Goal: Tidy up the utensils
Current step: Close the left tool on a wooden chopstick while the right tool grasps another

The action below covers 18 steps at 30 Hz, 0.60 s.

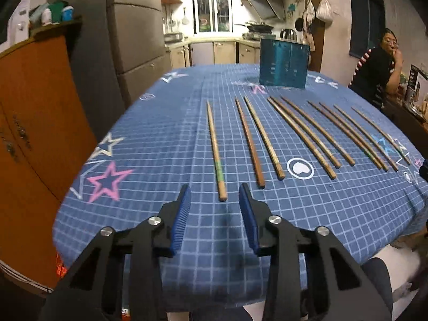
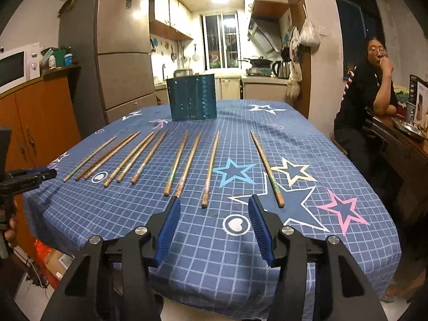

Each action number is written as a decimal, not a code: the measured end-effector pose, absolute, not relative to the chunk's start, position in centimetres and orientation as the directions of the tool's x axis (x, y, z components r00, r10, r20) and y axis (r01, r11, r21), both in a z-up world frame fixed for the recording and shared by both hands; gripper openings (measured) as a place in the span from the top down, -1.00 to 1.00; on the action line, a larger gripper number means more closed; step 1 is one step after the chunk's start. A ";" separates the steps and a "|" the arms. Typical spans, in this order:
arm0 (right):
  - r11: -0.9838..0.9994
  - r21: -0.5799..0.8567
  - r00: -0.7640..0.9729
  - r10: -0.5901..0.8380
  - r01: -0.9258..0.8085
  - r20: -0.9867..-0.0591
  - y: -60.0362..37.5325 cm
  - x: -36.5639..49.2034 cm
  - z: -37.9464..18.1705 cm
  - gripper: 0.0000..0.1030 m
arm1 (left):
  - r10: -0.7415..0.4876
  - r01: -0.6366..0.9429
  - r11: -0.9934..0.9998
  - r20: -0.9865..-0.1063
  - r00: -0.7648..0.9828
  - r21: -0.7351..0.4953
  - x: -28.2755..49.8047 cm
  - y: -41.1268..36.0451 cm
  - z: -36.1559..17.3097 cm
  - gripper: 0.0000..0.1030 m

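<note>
- Left gripper (image 1: 214, 196): jaws spread wide, holding nothing, above the near edge of the blue grid tablecloth (image 1: 171, 133), just short of the nearest chopstick's butt end.
- Right gripper (image 2: 214, 208): jaws likewise wide apart and empty.
- Chopsticks (image 2: 187, 160): ten wooden sticks, apparently, lying flat in a loose row, tips pointing away.
- Teal utensil holder (image 2: 191, 97): upright beyond the row, apart from it.
- Seated onlooker (image 2: 369, 91): beside the table's far right.
</note>
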State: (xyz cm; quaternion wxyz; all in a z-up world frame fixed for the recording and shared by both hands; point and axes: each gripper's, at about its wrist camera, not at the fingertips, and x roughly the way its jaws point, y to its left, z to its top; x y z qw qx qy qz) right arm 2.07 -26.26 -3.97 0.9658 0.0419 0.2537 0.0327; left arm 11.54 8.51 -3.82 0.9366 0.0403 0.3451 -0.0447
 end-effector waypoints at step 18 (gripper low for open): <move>0.996 0.084 0.849 0.039 0.007 -0.527 -30.0 6.3 -4.9 0.27 | -0.061 0.142 0.988 -0.684 0.727 0.062 13.3 6.5 -6.0 0.89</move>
